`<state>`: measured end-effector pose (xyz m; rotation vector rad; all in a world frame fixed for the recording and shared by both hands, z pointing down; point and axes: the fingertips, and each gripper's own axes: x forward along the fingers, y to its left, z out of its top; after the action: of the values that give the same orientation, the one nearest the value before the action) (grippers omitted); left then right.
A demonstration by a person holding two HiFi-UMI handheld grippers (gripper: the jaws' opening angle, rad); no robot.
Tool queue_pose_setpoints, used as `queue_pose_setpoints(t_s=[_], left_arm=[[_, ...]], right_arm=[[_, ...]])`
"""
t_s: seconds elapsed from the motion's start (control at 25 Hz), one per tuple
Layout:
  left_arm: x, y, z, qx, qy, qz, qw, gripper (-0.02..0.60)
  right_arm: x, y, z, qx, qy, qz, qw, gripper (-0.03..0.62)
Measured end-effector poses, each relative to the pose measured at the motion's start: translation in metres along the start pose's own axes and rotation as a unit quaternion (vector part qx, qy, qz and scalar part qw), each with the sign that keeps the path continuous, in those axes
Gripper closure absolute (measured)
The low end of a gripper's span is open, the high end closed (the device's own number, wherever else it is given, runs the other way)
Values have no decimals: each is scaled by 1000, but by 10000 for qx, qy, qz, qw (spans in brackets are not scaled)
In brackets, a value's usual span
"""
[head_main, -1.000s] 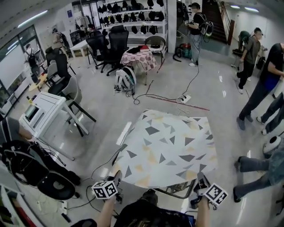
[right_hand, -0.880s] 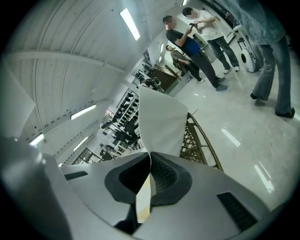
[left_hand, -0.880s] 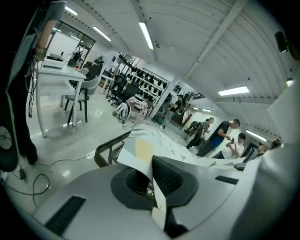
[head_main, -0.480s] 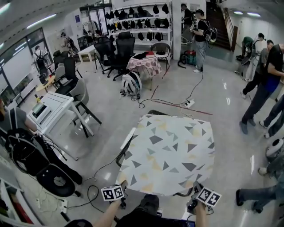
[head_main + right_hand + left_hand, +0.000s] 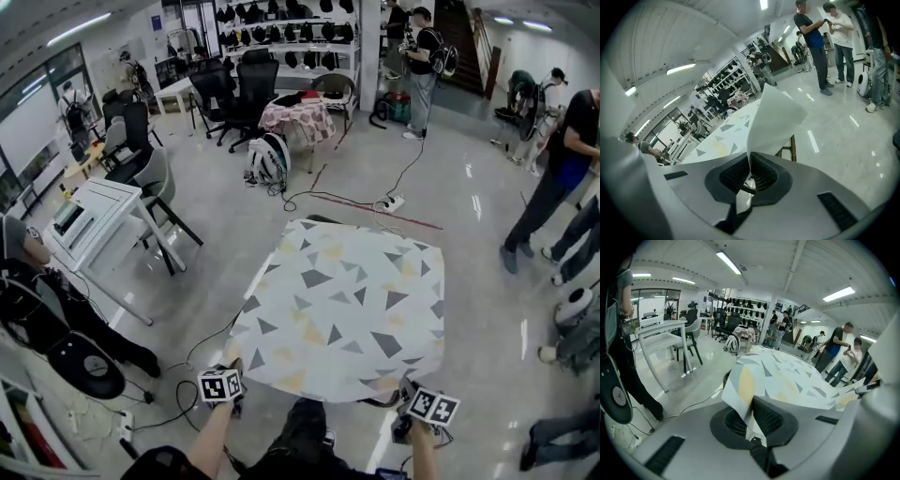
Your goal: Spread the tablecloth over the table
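Observation:
A white tablecloth [image 5: 342, 309] with grey and yellow triangles lies spread over the table, which it hides almost fully. Only a dark far edge of the table [image 5: 319, 219] shows. My left gripper [image 5: 234, 368] is shut on the cloth's near left corner. In the left gripper view the fabric [image 5: 787, 376] runs out from between the left gripper's [image 5: 750, 417] ribbed pads. My right gripper [image 5: 406, 392] is shut on the near right corner. In the right gripper view that corner [image 5: 776, 117] stands up, curled, out of the right gripper [image 5: 750, 173].
A white desk [image 5: 89, 220] and grey chair [image 5: 155, 183] stand at the left. Cables [image 5: 202, 347] and a power strip [image 5: 392, 203] lie on the floor. Several people [image 5: 562, 178] stand at the right. A small covered table [image 5: 298, 117] and office chairs [image 5: 248, 89] are far back.
Both grippers keep their hold on the near corners. The cloth's near edge has come a little toward me and the sheet lies flatter over the table.

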<state>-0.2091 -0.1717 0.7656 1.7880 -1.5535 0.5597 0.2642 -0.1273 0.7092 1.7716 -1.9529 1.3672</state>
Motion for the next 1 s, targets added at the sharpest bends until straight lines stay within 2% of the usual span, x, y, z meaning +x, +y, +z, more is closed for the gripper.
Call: queue_pose_setpoints(t_s=[0.32,0.44,0.48,0.52,0.56,0.64,0.72,0.88,1.0], left_arm=[[29,19,-12,-126,354,332,9987,552],[41,14,-6,129,387,376,9985,549],[43,10,-2,214,398,308,9985,499],[45,4,2,253,405,211,9986,398],[45,-2,7,256,404,126,9988,331],[40,-11,15,269,369,69,9989,311],[31,-18,18,431,324,79,9985,307],[12,-31,18,951,273,133,9950,291],[-4,-45,23,1162,97,94,9931,291]], right_arm=[[11,-21,-6,300,-146,-340,9989,574],[5,-33,-19,483,-82,-430,9979,563],[1,-36,-25,550,-29,-458,9974,554],[-3,-39,-32,615,40,-475,9970,541],[-7,-42,-39,676,122,-479,9965,508],[-15,-45,-53,778,273,-484,9954,412],[-23,-49,-62,857,294,-599,9941,371],[-44,-59,-59,1029,-59,-977,9899,353],[-54,-53,-42,1005,-402,-921,9899,356]])
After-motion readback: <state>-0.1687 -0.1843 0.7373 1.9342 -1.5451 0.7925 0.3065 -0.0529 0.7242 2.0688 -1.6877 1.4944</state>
